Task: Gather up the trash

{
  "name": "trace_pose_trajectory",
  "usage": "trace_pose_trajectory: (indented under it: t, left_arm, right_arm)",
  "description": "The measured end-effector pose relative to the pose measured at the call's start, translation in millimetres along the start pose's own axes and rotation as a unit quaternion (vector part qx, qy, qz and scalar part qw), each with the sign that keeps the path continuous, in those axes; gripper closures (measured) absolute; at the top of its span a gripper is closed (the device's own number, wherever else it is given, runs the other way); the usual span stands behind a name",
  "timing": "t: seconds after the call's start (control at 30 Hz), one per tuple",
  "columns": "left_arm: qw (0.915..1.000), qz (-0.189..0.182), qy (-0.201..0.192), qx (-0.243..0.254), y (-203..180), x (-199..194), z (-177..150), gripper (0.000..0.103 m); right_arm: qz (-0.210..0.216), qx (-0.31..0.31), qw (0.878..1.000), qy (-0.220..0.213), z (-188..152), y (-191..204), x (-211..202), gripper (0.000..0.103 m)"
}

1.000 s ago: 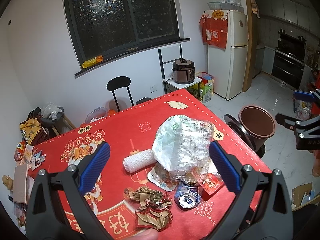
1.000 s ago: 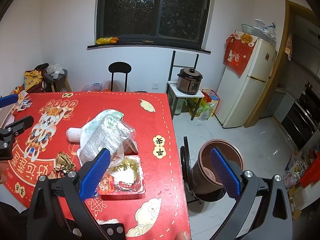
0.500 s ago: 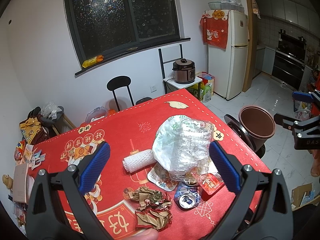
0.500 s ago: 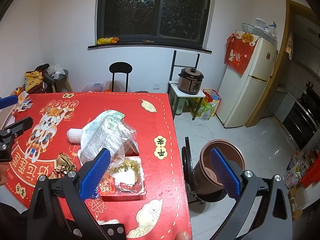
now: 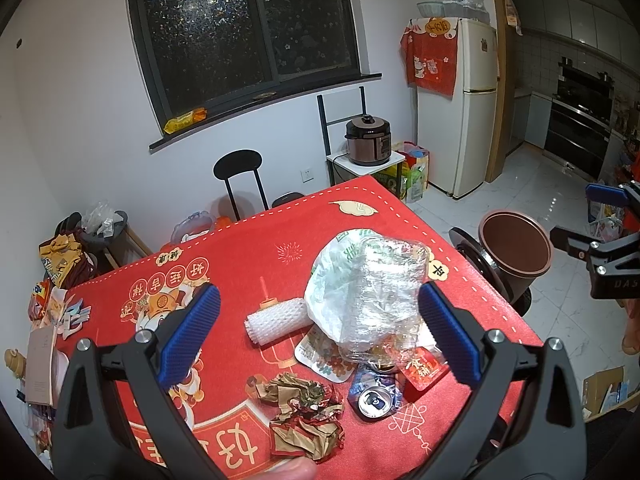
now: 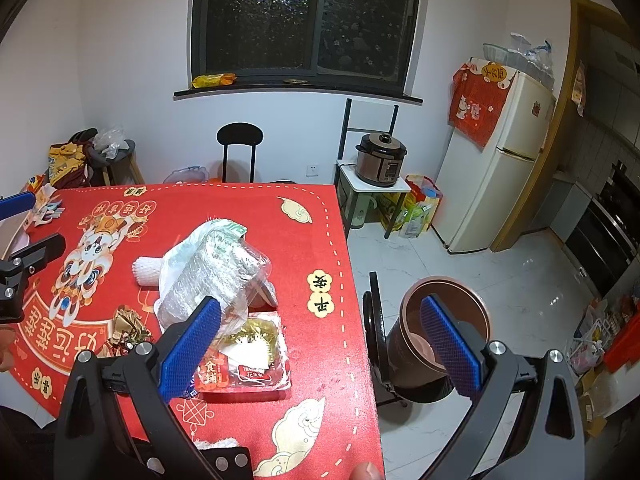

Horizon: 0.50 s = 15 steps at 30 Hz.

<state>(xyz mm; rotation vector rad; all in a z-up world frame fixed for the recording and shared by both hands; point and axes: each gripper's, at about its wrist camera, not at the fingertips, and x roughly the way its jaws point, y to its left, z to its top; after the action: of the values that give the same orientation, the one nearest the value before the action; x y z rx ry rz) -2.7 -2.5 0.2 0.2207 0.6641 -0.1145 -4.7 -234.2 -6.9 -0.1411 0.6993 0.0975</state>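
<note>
Left wrist view: the left gripper [image 5: 318, 322] hangs above the table covered in a red printed cloth [image 5: 248, 256], its blue-padded fingers [image 5: 190, 338] spread wide and holding nothing. Between them lies the trash pile. A crinkled clear plastic container [image 5: 380, 296] sits on top of a white plastic bag with green print [image 5: 328, 288]. Just to the left of the bag lies a white foam mesh sleeve [image 5: 276, 319]. Nearer the camera are a crumpled gold-and-red paper wrapper [image 5: 304, 416], a crushed blue drink can with its silver end up [image 5: 374, 400] and a small red packet [image 5: 420, 370], the last two partly tucked under the plastic. Off the table's right edge stands a round brown waste bin [image 5: 516, 252] on the pale tiled floor, with the right gripper [image 5: 592, 220] showing near it at the frame's edge.

Right wrist view: the right gripper [image 6: 320, 344] is likewise spread wide and empty, poised over the table's near corner, with one pad across the clear plastic container [image 6: 224, 280] and the other in front of the brown waste bin [image 6: 444, 300]. Below the container rests a clear tray with a red label [image 6: 248, 360] holding yellowish scraps. The white foam mesh sleeve [image 6: 146, 270] and the crumpled wrapper [image 6: 128, 326] lie further left, near the left gripper [image 6: 24, 224] at the frame's edge.
</note>
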Motion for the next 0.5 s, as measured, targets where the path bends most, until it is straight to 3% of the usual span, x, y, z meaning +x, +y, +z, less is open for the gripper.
trace_pose_trajectory:
  t: [0.5]
  left_arm:
    - [1.0000, 0.000, -0.001, -0.001, 0.7, -0.4, 2.1, 0.005]
  right_arm:
    - [0.001, 0.001, 1.000, 0.001, 0.0, -1.7, 1.2, 0.005]
